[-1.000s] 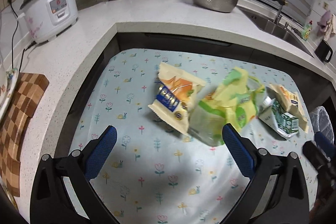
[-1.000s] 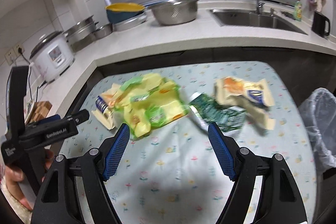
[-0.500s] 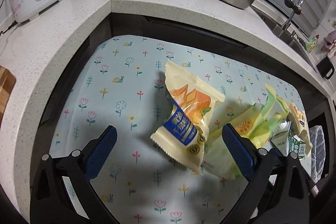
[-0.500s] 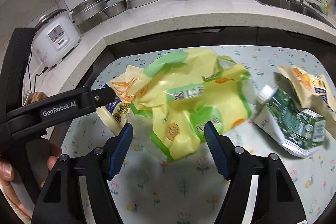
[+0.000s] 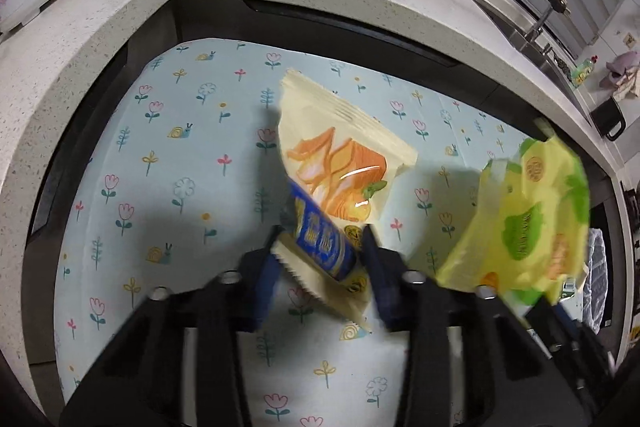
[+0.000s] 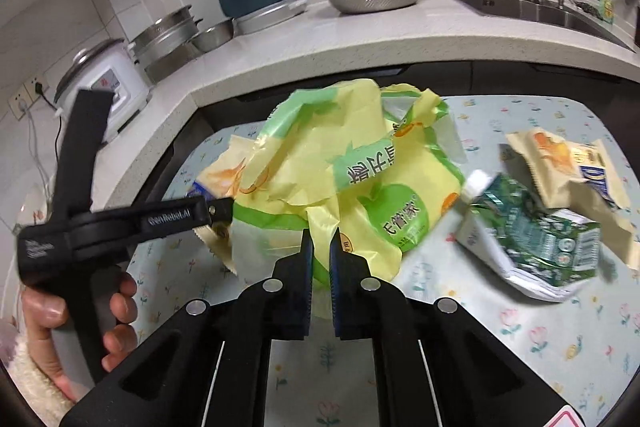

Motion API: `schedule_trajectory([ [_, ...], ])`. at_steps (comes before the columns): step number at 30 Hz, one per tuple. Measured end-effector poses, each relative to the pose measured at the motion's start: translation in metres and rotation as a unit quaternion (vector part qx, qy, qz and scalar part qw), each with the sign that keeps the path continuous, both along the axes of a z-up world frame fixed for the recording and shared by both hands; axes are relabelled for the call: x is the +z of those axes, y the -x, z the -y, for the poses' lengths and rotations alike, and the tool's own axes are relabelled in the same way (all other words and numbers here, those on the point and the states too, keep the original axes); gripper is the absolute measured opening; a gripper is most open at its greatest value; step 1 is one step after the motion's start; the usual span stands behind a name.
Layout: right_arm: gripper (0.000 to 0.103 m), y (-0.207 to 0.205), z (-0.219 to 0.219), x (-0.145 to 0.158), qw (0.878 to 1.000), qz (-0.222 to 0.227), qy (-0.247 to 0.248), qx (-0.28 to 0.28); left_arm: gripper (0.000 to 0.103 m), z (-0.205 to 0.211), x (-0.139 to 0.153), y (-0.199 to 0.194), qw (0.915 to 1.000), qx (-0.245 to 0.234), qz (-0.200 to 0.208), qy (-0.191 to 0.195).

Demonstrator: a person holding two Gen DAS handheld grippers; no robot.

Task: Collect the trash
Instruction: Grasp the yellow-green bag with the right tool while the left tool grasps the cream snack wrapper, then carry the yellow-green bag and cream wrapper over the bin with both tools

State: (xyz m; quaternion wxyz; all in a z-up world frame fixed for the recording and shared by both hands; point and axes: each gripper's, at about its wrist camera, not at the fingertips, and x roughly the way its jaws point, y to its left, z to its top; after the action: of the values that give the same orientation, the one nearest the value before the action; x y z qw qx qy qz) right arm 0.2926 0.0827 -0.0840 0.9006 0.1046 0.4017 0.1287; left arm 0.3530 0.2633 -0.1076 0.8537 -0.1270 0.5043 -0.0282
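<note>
Over the flowered desk (image 5: 168, 155), the left gripper (image 5: 320, 259) has just closed its fingers on the cream snack wrapper (image 5: 340, 163), while the right gripper (image 6: 320, 247) has just pinched the yellow-green bag (image 6: 360, 171).

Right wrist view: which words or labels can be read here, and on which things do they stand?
"GenRobot.AI": on the arm of the left tongs.
Yellow-green bag: large printed characters, upside down, not read with certainty.
Green carton: print too small and blurred.
Cream wrapper: blue label blurred.
</note>
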Motion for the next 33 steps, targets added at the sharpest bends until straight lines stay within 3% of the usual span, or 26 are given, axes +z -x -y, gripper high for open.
schedule_trajectory([
  [1, 0.007, 0.002, 0.005, 0.003, 1.000, 0.002, 0.000, -0.005, 0.015, 0.003, 0.001, 0.002, 1.0000, -0.004, 0.001, -0.001],
  [4, 0.007, 0.010, 0.020, 0.013, 1.000, 0.012, 0.000, -0.019, 0.005, 0.012, 0.009, 0.010, 0.9999, -0.010, 0.012, 0.000],
  [16, 0.007, 0.041, 0.073, 0.065, 0.997, 0.059, -0.003, -0.059, 0.005, 0.066, 0.073, 0.048, 0.9965, -0.041, 0.070, -0.019],
  [33, 0.007, 0.121, 0.188, 0.134, 0.984, 0.124, -0.001, -0.127, 0.005, 0.202, 0.152, 0.109, 0.9809, -0.132, 0.139, -0.033],
])
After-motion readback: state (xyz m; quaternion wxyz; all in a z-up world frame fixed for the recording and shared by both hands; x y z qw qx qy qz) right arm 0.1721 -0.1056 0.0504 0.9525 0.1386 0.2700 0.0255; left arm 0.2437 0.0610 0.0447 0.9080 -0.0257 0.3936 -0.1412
